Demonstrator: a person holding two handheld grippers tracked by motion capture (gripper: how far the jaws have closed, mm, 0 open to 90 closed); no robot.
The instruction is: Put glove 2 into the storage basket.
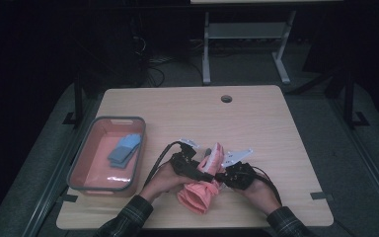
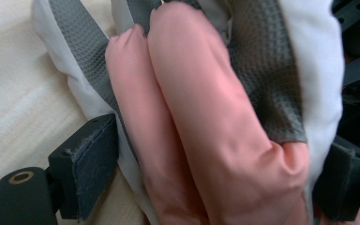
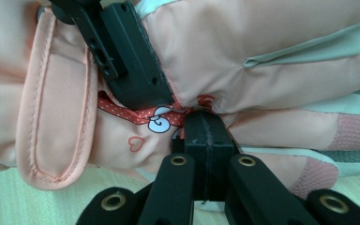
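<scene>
Right at the near edge of the tabletop, I've got both grippers on the pink glove (image 1: pixel 203 190). My right gripper (image 3: pixel 205 136) has its jaws pressed fully together, pinching a fold of the glove's fabric beside the red dotted ribbon (image 3: pixel 131 114). My left gripper (image 2: pixel 211 168) stands wide, jaws either side of the glove's fingers, its pads against the fabric, so it's clasping the glove. Further out, by the left edge, the grey bin (image 1: pixel 84 185) holds a blue item (image 1: pixel 124 149). Far edge: a round cable hole (image 1: pixel 226 98).
</scene>
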